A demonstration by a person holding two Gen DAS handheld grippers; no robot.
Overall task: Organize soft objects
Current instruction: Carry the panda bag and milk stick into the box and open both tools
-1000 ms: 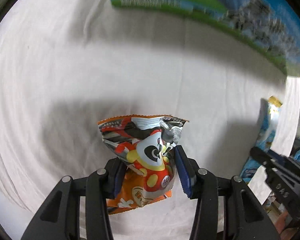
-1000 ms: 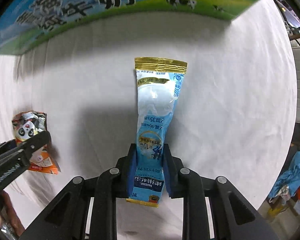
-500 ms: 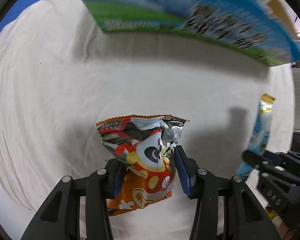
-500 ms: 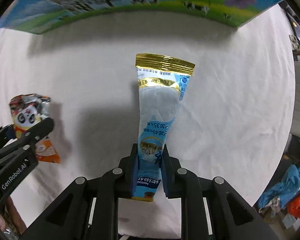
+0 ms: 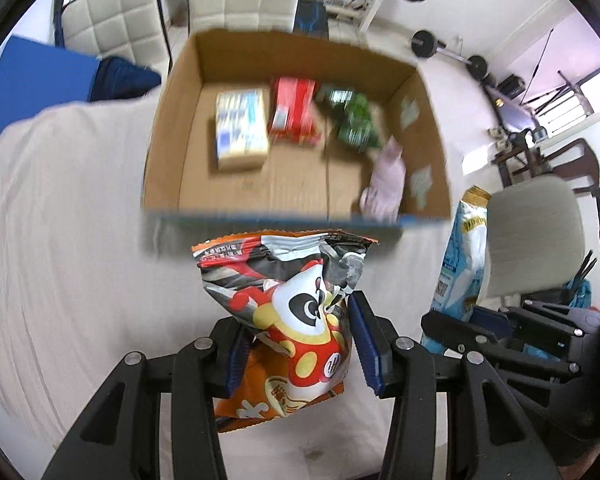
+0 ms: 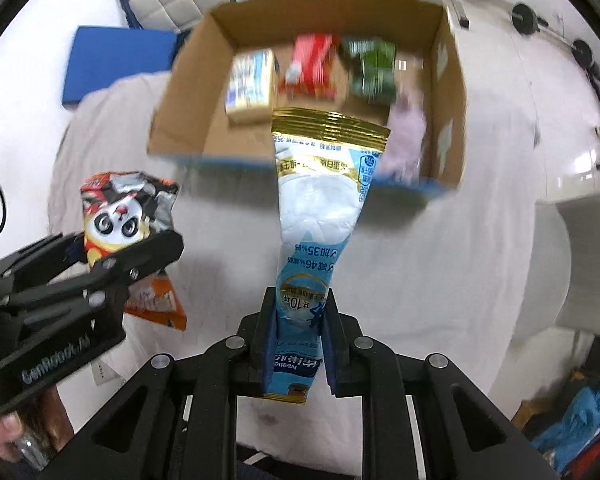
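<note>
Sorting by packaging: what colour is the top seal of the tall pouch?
Gold, on the pale blue tall pouch; right wrist view.

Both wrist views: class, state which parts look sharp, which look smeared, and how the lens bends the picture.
Left wrist view: panda snack bag and tongs sharp, cardboard box and its contents smeared. Right wrist view: blue milk-powder pouch crisp, box blurred. Both: fisheye bowing, dark rounded corners.
</note>
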